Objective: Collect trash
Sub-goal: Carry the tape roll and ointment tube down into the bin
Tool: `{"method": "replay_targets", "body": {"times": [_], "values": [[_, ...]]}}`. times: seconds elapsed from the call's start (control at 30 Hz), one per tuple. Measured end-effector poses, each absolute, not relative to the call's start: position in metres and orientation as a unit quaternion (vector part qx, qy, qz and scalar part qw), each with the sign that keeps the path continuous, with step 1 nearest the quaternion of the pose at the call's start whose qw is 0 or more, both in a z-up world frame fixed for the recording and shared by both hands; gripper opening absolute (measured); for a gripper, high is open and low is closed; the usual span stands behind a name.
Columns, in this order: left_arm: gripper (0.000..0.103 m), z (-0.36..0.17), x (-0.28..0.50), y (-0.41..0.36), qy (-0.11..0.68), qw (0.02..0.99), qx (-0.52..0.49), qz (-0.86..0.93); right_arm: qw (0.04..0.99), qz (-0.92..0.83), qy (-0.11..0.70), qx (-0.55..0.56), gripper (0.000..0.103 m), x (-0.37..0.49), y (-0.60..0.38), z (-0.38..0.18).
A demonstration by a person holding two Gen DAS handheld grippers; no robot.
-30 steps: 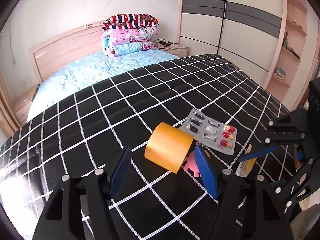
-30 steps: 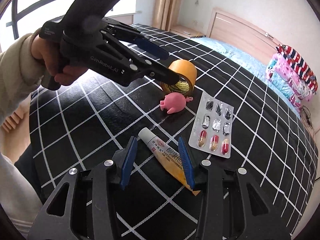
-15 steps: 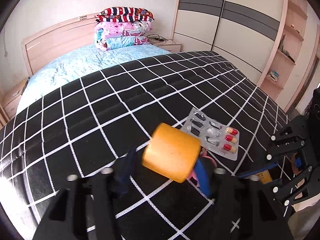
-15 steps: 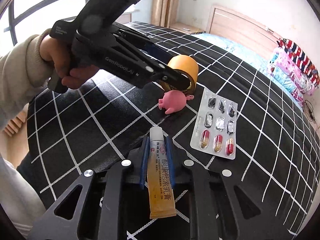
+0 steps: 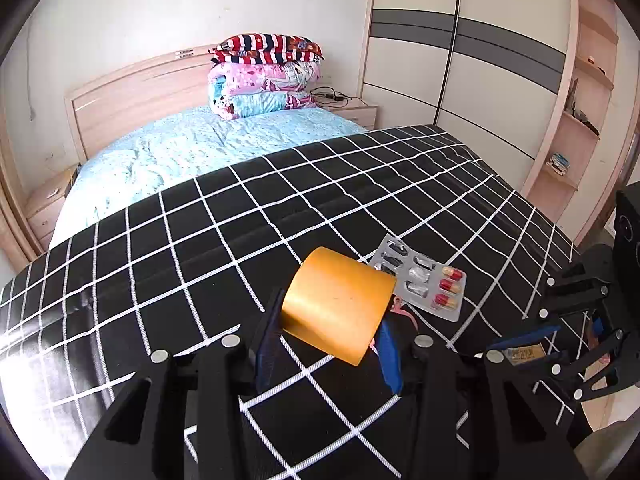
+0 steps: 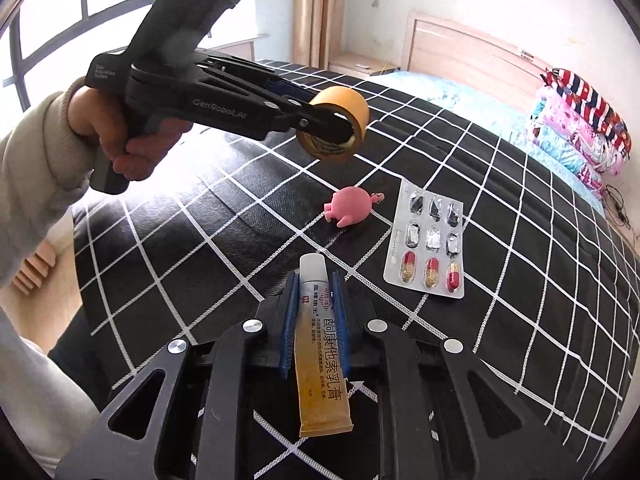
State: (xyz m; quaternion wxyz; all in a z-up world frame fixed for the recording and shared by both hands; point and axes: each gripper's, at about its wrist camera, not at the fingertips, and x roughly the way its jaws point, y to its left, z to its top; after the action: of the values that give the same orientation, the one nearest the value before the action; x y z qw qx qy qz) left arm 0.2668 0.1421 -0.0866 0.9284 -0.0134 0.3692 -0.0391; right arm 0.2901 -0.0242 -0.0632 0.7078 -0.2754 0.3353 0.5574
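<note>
An orange tape roll [image 5: 336, 308] hangs clear of the black checked blanket [image 5: 192, 264], with my left gripper [image 5: 332, 320] shut on it. The right wrist view shows the same roll [image 6: 340, 108] lifted above the bed at the tip of the left gripper [image 6: 336, 128], which a hand [image 6: 132, 144] holds. My right gripper [image 6: 315, 284] is shut on a white and yellow ointment tube [image 6: 322, 344] lying lengthwise between its blue pads. A blister pack of capsules [image 6: 430, 244] and a pink pig toy [image 6: 350, 210] lie on the blanket just ahead.
The blanket covers the near half of a bed with a light blue sheet [image 5: 192, 148]. Folded quilts [image 5: 264, 76] are stacked at the headboard. A wardrobe [image 5: 480, 80] and shelves [image 5: 580, 120] stand beyond the bed's right side; a nightstand [image 6: 360, 66] and a window [image 6: 52, 20] lie on its other side.
The left jaws closed on the tape roll and lifted it off the blanket. The right jaws closed on the tube, which now lies straight along the fingers.
</note>
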Motion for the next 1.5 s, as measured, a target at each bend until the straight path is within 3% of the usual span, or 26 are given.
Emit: {"method": "replay_targets", "body": {"times": [0.63,0.87,1.5], "values": [[0.040,-0.046,0.169,0.071,0.334,0.941,0.026,-0.051,0.736,0.545,0.329,-0.230,0.018,0.256,-0.064,-0.040],[0.036,-0.053,0.141,0.045,0.340,0.937,0.034,-0.066,0.740,0.548,0.324,-0.215,0.018,0.232,-0.082,-0.037],[0.036,-0.099,0.092,0.009,0.380,0.921,0.004,-0.086,0.725,0.546,0.378,-0.183,0.018,0.194,-0.116,-0.080]]}}
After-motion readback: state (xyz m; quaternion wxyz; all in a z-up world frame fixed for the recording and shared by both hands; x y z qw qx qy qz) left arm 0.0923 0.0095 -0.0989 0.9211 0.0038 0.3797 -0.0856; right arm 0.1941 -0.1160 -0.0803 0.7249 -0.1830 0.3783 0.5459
